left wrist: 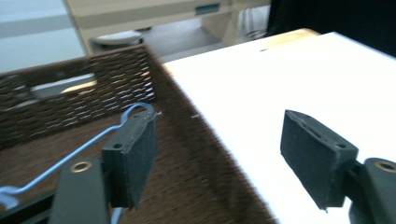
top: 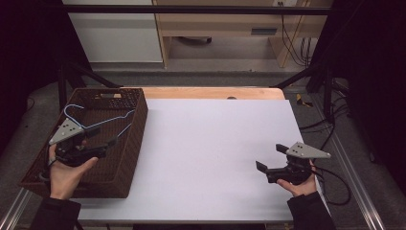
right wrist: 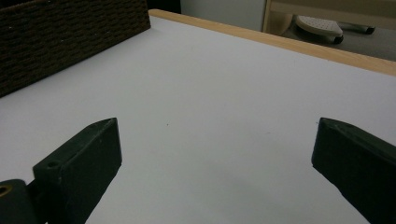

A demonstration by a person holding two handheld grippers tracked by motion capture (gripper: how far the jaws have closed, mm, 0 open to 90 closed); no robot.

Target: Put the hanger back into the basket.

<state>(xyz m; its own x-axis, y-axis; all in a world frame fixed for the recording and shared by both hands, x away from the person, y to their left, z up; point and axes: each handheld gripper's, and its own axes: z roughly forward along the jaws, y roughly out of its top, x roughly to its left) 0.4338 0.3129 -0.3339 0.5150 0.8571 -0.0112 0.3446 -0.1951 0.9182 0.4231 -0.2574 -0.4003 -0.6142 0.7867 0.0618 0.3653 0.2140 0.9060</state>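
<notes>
A light blue wire hanger (top: 128, 113) (left wrist: 88, 148) lies inside a dark brown wicker basket (top: 136, 127) (left wrist: 93, 102) at the table's left. My left gripper (top: 103, 135) (left wrist: 224, 154) hovers over the basket's right half, open. One jaw is above the basket floor beside the hanger's curved end. The other jaw is out over the white tabletop, and the basket's right wall runs under the gap. My right gripper (top: 270, 157) (right wrist: 219, 158) is held low over the white tabletop (top: 215, 143) near the right front, open, with nothing between its fingers.
A wooden strip (top: 210, 92) edges the table at the back. The basket's corner (right wrist: 70, 37) lies far ahead of the right gripper. Cabinets and cables stand on the floor beyond the table. Black cables (top: 335, 187) trail off the right edge.
</notes>
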